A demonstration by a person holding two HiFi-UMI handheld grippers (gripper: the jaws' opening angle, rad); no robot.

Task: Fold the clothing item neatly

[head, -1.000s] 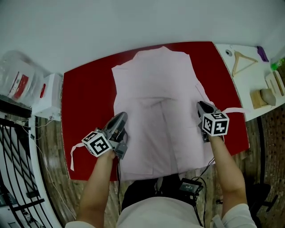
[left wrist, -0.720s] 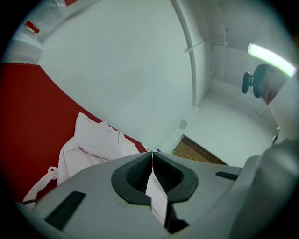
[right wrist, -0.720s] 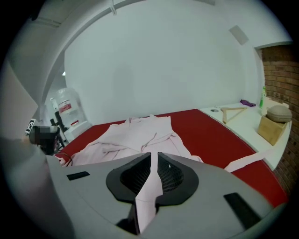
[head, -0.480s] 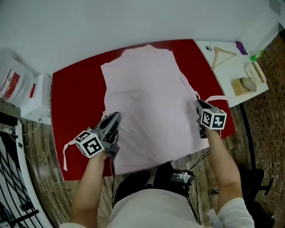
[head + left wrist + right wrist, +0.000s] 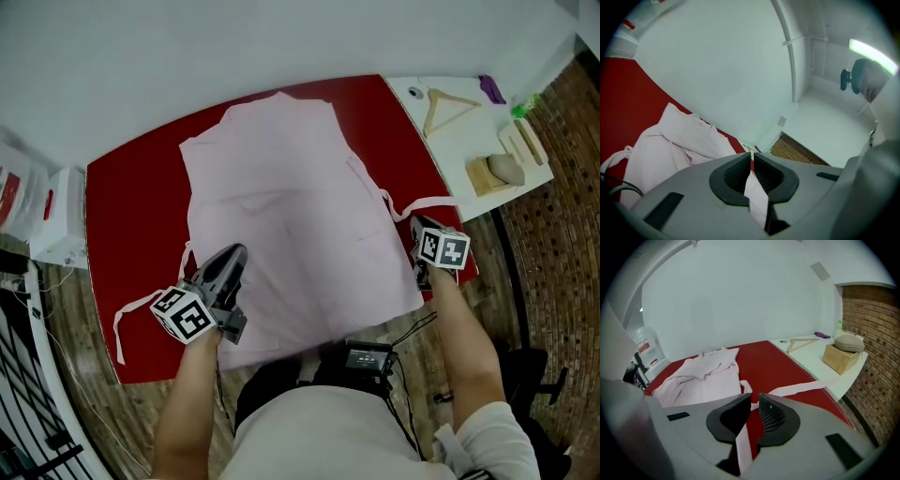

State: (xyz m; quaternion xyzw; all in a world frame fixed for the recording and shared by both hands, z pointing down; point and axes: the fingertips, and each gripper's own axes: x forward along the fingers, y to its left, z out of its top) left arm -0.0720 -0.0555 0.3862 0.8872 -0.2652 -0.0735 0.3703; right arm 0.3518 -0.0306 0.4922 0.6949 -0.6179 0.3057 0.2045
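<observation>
Both your hands have travelled across the red table (image 5: 122, 206) since a second ago, the right one further, and the lower half of the pink garment (image 5: 281, 187) lies flatter than it did, with the ridge down its middle mostly pulled out.

Your left gripper (image 5: 236, 253) sits at the garment's left side near the table's near edge. Its jaws are closed on a narrow pink strip (image 5: 757, 199), which I take to be the left tie (image 5: 131, 309) (the rest of that tie trails toward the near left corner and over the near edge). Your right gripper (image 5: 416, 223) is just off the garment's right side, close to the table's right edge. It is likewise pinched shut on a strip of the right tie (image 5: 743, 441), whose loose end (image 5: 427, 203) runs out past the right edge onto the white side table (image 5: 450, 141).

As for progress, the spreading looks about finished. The garment lies open and single-layered along the middle of the table, its narrow top toward the far edge and its hem at the near edge, slightly overhanging. No fold shows anywhere yet.

What remains, as I judge it, is the whole of the folding. The two ties need bringing in onto the body, then the sides and the length folded over. A few soft creases across the middle could still want smoothing first.
</observation>
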